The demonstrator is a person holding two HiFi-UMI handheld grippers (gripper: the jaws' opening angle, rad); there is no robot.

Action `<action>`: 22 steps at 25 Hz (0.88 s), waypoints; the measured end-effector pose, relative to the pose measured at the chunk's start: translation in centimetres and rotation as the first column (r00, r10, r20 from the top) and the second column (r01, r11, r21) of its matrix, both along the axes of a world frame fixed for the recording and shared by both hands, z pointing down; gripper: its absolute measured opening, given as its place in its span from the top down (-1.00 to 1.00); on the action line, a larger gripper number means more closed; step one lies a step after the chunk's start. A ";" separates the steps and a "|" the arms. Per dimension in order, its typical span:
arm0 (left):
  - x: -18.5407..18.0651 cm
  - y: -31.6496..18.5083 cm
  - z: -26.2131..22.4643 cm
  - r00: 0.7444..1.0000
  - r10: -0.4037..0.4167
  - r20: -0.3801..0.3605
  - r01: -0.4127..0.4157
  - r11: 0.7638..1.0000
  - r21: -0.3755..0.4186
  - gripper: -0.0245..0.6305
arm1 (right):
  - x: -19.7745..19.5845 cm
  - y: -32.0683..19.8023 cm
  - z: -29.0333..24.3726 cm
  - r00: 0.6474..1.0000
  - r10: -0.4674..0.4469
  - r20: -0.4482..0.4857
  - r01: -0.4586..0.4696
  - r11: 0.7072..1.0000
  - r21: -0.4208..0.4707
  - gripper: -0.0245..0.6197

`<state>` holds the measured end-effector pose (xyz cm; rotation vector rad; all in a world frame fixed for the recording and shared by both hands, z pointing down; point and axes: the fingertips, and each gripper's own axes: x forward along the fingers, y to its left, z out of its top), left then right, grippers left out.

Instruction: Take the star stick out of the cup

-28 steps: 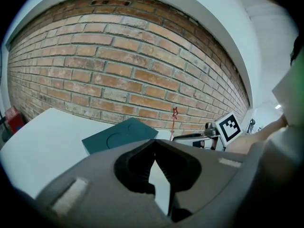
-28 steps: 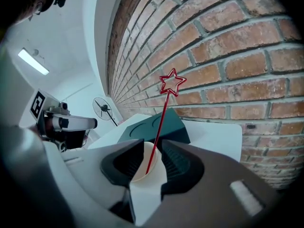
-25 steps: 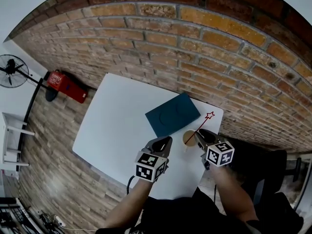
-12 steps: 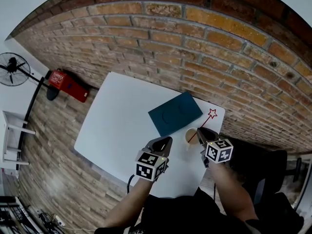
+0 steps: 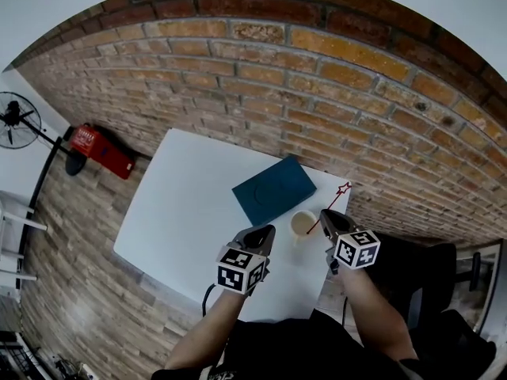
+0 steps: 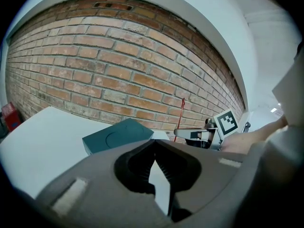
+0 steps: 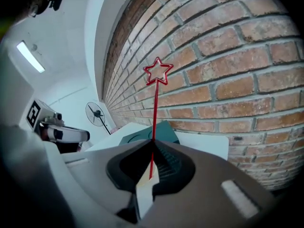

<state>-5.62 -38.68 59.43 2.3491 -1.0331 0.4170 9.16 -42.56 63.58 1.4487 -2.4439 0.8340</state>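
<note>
Closing on the star stick (image 7: 155,103), the right gripper (image 7: 152,144) has its jaws nearly together, with the thin red shaft caught right at the tips. In the head view the stick's lower end sits in the cup (image 5: 302,225). The shaft leans toward 1 o'clock, and the star overhangs the table's far right corner. The cup stands on the white table (image 5: 182,204), near its right edge at 3 o'clock. The teal box (image 5: 273,190) lies flat just beside the cup at 11 o'clock, with its far corner close to the table's far edge by the brick wall (image 5: 317,93).

The left gripper (image 6: 154,144) is at 8 o'clock from the cup, apart from it, with its jaws clenched tip to tip and nothing between them.

Open room is the wide bare tabletop from 9 to 10 o'clock of the cup. It is tight at 12 to 3 o'clock, where the box, the wall and the table edge crowd in.
</note>
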 end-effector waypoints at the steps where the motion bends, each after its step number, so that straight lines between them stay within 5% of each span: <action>1: 0.3 0.0 -0.1 1.000 0.008 -0.009 -0.008 1.000 0.003 0.91 | 0.3 0.3 -0.8 1.000 0.003 0.007 -0.003 1.000 0.013 0.89; 11: 3.7 0.5 -1.3 0.989 0.134 -0.060 -0.132 0.990 0.040 0.91 | 1.1 4.2 -7.8 0.998 0.046 0.040 -0.051 0.991 0.127 0.89; 22: 3.4 -0.6 -8.1 0.972 0.221 -0.081 -0.202 0.959 0.198 0.91 | 2.9 8.3 -15.8 0.976 0.183 0.120 -0.208 0.947 0.246 0.89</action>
